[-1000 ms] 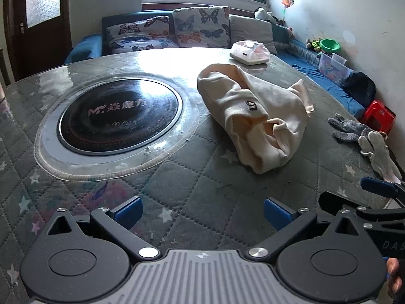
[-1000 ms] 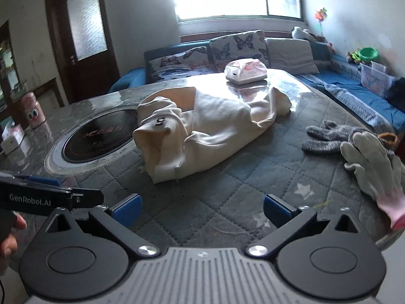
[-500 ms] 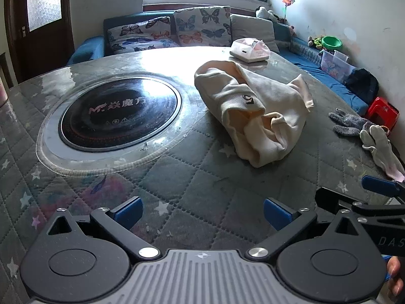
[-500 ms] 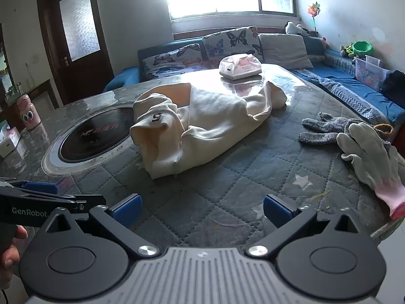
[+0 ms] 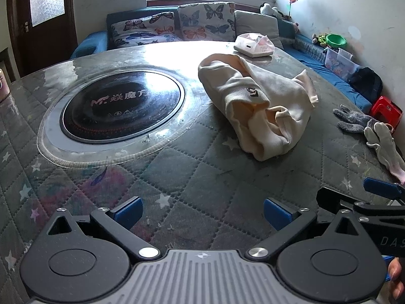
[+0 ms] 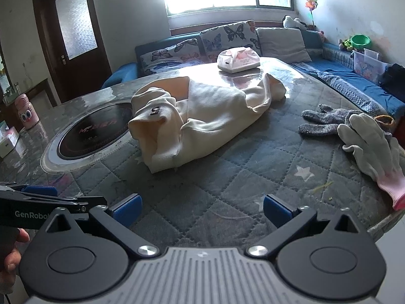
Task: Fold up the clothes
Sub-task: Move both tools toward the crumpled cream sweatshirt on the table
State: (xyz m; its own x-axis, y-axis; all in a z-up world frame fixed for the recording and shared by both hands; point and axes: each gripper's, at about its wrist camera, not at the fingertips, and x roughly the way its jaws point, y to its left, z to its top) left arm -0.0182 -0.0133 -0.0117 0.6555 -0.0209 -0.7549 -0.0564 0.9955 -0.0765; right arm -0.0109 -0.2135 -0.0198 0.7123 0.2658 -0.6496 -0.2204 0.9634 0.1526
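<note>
A cream garment [image 5: 260, 103] with a small dark logo lies bunched in a loose roll on the quilted table cover, right of the round black hob. The right wrist view shows the same cream garment [image 6: 202, 116] at the table's middle. My left gripper [image 5: 202, 214] hovers open over the near table edge, well short of the cloth, nothing between its blue pads. My right gripper [image 6: 201, 209] is open too, empty, near the front edge. Each gripper shows at the other view's side: the right gripper [image 5: 379, 197] and the left gripper [image 6: 45, 197].
A round black hob [image 5: 121, 106] under a clear cover sits left of the garment. A tissue box [image 6: 239, 59] stands at the far side. Grey and white gloves [image 6: 354, 131] lie at the right edge. A sofa with butterfly cushions [image 5: 202, 22] runs behind.
Both grippers have drawn back slightly from the table and risen a little; the garment looks a bit farther. Neither gripper has changed its opening, and the cloth has not moved.
</note>
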